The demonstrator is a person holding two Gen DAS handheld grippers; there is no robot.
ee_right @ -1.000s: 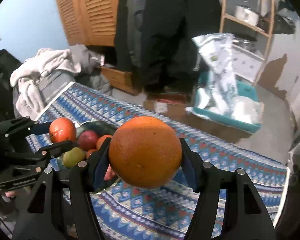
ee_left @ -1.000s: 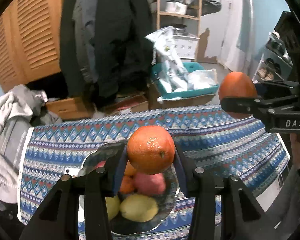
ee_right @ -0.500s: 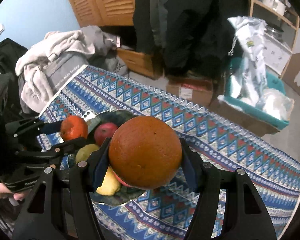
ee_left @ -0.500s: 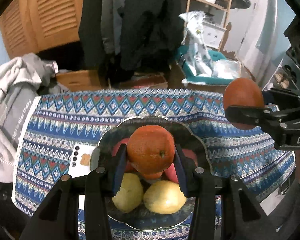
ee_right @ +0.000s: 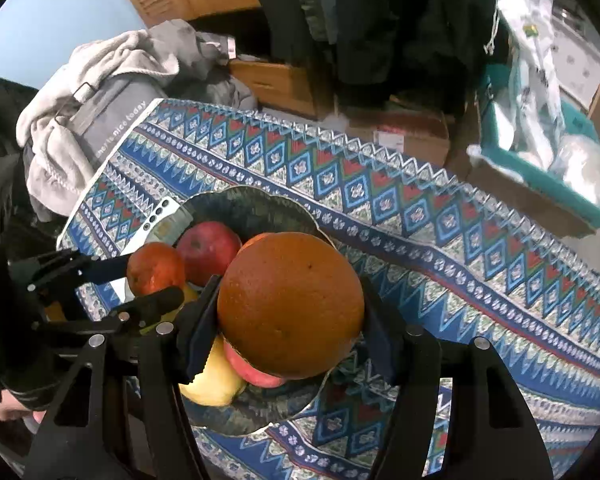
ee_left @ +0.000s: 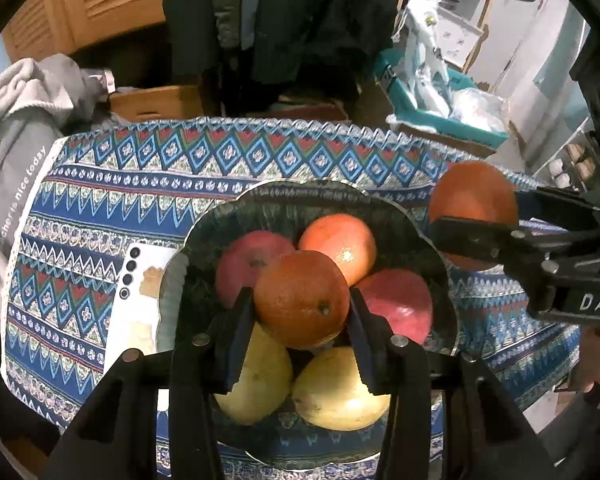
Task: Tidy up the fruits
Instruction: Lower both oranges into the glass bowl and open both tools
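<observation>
Currently a small orange (ee_left: 302, 299) is clamped between the closed pads of the left gripper (ee_left: 300, 320), held just above the fruit already piled in the dark bowl (ee_left: 300, 196). A larger orange (ee_right: 290, 305) is gripped the same way by the right gripper (ee_right: 288, 320), over the bowl's right side. Each orange is best lowered into a gap beside the apples (ee_left: 252, 260) and yellow fruits (ee_left: 340, 400), not onto their tops, and released only once it is supported, so that nothing is rolled over the bowl's low rim onto the patterned cloth (ee_left: 100, 208).
</observation>
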